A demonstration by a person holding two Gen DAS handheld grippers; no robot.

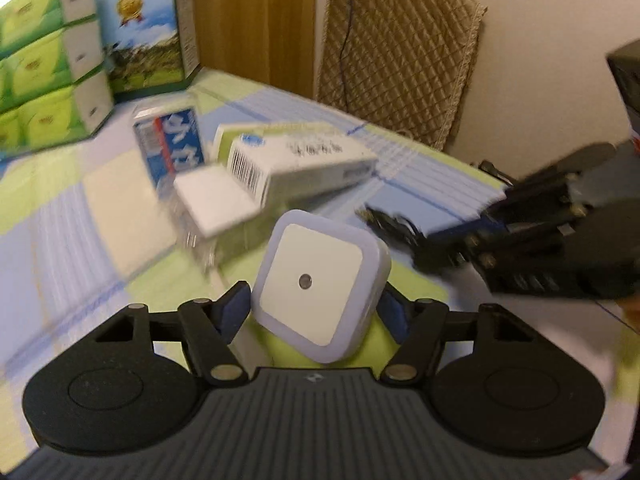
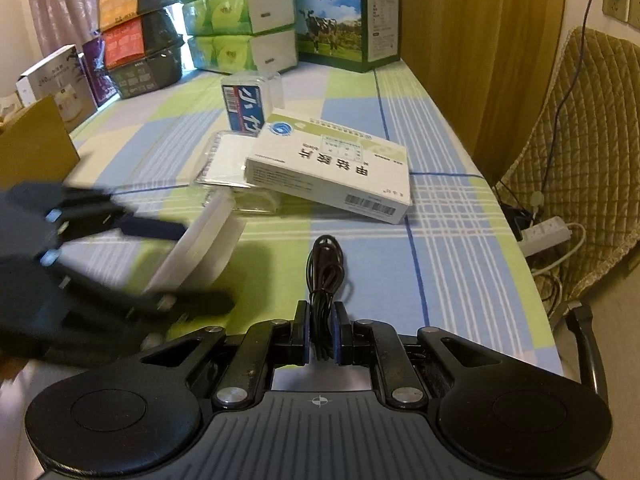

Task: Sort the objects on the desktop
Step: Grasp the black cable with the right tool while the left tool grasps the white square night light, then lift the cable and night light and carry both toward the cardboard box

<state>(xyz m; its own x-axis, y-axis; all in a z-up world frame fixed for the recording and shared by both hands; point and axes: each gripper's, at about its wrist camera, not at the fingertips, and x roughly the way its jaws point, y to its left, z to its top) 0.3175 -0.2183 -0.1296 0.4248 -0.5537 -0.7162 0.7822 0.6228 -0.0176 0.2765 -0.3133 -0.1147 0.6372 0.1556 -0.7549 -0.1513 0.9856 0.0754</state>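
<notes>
My left gripper [image 1: 314,308] is shut on a square white night light [image 1: 320,286] with a lilac rim and a small round sensor; the light is tilted and lifted above the cloth. The right wrist view shows the same night light [image 2: 200,248] edge-on in the blurred left gripper [image 2: 192,264]. My right gripper [image 2: 323,334] is shut on a coiled black cable [image 2: 325,268], whose loop pokes forward over the checked tablecloth [image 2: 440,240]. The left wrist view has the right gripper [image 1: 424,244] at the right with the cable [image 1: 388,220].
A white medicine box [image 2: 332,168] leans on a clear plastic package [image 2: 228,160], with a blue-labelled clear box [image 2: 246,106] behind. Tissue packs [image 2: 240,16], a milk carton box [image 2: 348,16] and dark boxes [image 2: 140,32] line the back. A padded chair [image 2: 588,140] and power strip [image 2: 546,234] stand right.
</notes>
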